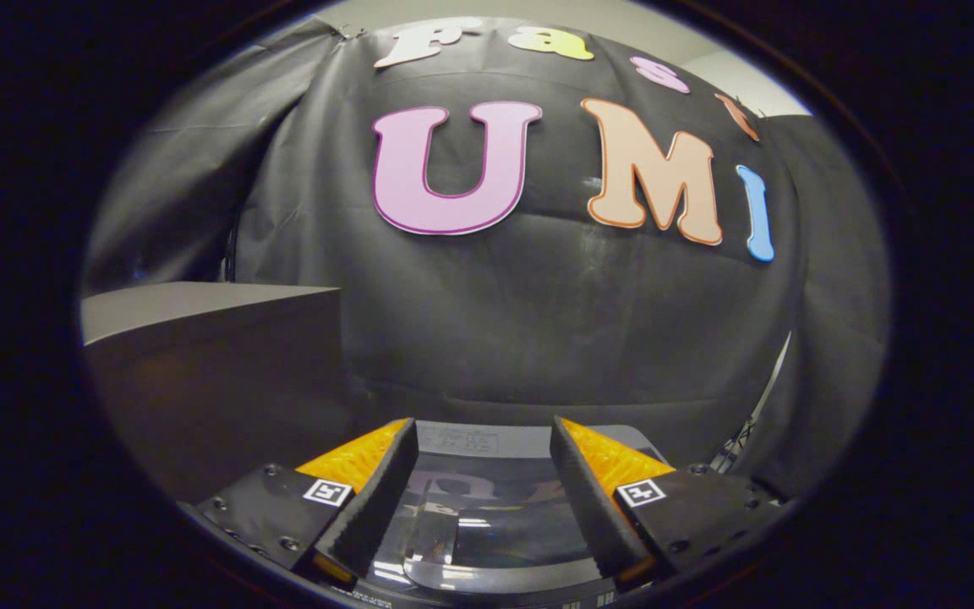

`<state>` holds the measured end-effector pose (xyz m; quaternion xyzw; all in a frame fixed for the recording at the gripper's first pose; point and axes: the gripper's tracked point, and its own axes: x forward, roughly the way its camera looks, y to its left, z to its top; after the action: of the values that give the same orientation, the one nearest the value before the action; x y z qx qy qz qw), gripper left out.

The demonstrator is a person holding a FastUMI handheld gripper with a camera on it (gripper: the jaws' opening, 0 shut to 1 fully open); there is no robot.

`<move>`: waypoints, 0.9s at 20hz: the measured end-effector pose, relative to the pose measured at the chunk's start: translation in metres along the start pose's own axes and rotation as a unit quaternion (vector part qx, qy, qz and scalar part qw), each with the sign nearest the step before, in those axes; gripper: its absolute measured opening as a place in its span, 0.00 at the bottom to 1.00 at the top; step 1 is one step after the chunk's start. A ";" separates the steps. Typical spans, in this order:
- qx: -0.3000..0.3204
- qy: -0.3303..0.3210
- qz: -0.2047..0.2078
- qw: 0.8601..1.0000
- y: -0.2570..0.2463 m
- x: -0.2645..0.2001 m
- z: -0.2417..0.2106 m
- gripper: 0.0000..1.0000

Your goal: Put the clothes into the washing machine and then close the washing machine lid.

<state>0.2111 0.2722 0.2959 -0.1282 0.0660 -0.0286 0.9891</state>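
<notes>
in the gripper view, the gripper (483, 431) is spread wide, its two fingers (373, 499) well apart with nothing held between them. the washing machine (529, 440) sits below and just ahead of the fingers, its glossy lid (478, 524) showing in the gap between them and appearing closed. a dark box (216, 372) stands to the left, near the black cloth wall (538, 321).

A dark box-shaped stand (208, 338) is seen beside the washing machine (487, 524). Its flat top is bare. The gripper (483, 482) is held open above the machine's glossy lid.
</notes>
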 end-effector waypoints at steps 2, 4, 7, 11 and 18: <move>0.006 -0.004 -0.012 1.000 -0.007 -0.012 0.006 0.98; 0.011 -0.014 -0.016 1.000 -0.012 -0.025 0.015 0.98; 0.011 -0.028 -0.018 0.999 -0.021 -0.045 0.024 0.98; 0.005 -0.024 -0.017 1.000 -0.032 -0.072 0.022 0.98; -0.006 -0.041 -0.002 0.999 -0.035 -0.106 0.024 0.98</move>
<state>0.1078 0.2522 0.3406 -0.1358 0.0253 -0.0249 0.9901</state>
